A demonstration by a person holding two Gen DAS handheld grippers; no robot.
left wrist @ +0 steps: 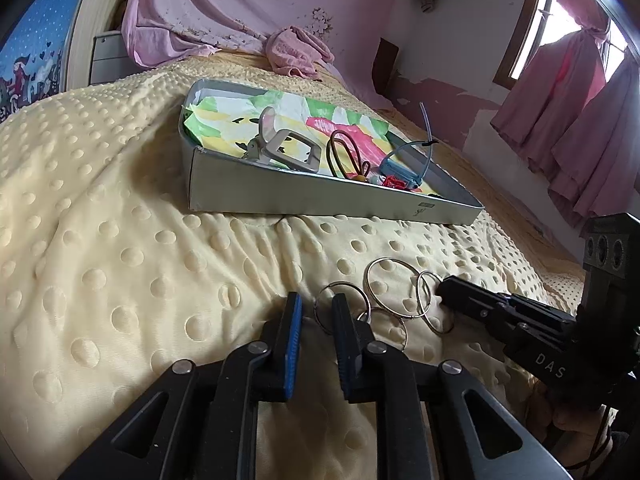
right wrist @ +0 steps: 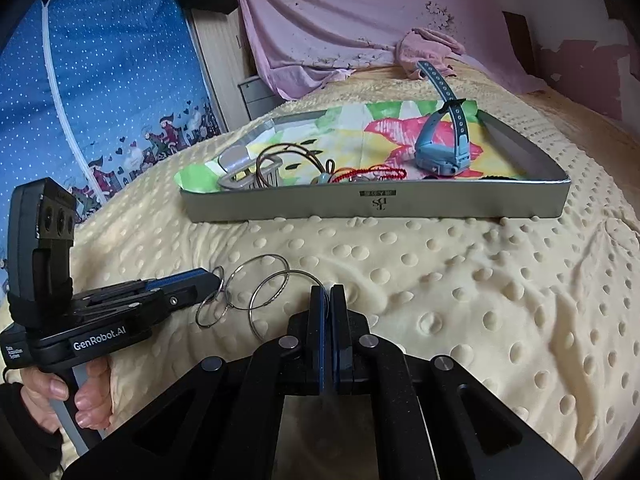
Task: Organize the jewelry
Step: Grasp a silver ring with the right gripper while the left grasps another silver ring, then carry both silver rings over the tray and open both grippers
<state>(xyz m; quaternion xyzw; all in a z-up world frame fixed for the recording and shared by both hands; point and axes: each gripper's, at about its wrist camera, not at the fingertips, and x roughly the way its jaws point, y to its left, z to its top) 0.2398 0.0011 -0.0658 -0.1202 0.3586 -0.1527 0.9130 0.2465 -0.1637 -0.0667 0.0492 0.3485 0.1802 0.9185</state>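
Observation:
Several thin metal bangles (left wrist: pixel 394 294) lie overlapping on the yellow dotted blanket (left wrist: pixel 120 240); they also show in the right wrist view (right wrist: pixel 256 296). My left gripper (left wrist: pixel 318 312) is open, its jaws astride the rim of the leftmost bangle (left wrist: pixel 340 306). My right gripper (right wrist: pixel 327 294) is shut on the edge of a bangle (right wrist: pixel 286 304); in the left wrist view it (left wrist: pixel 442 292) comes in from the right. Behind the bangles a grey tray (left wrist: pixel 320 196) (right wrist: pixel 400 206) holds a blue watch (right wrist: pixel 440 148), a grey watch (left wrist: pixel 286 148), a brown cord (left wrist: pixel 344 148) and a red string (right wrist: pixel 376 172).
A pink cloth (right wrist: pixel 428 50) lies at the far end of the bed, with a pink drape (right wrist: pixel 340 20) on the wall behind. A blue patterned curtain (right wrist: pixel 100 80) hangs at left, a window with pink curtains (left wrist: pixel 580 100) at right. A grey drawer unit (right wrist: pixel 256 96) stands beside the bed.

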